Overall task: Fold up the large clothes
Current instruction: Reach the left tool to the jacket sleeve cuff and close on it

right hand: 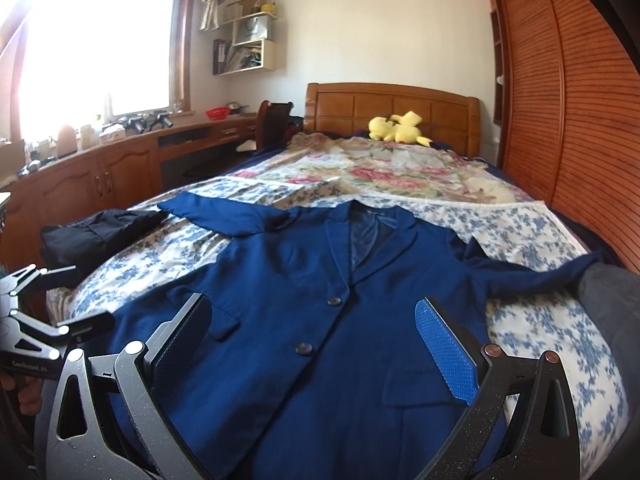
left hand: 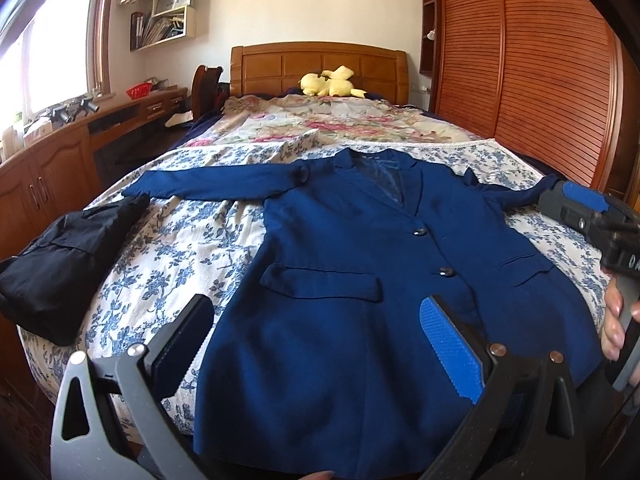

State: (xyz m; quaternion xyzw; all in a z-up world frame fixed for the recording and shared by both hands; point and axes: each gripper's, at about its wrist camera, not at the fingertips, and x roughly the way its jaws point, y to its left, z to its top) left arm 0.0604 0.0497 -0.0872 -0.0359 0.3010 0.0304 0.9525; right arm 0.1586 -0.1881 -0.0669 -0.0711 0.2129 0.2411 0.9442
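Blue jacket (left hand: 344, 264), spread flat and buttoned on the bed (left hand: 172, 240), sleeves out; left gripper (left hand: 316, 344) and right gripper (right hand: 316, 340) held agape, empty, over the hem; folding judged unstarted, a sleeve to be gripped next.

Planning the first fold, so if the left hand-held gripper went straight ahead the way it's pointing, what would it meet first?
Most likely the navy blue blazer spread flat on the floral bedspread. The open left hand-held gripper aims across its lower front, though its height above the fabric is unclear.
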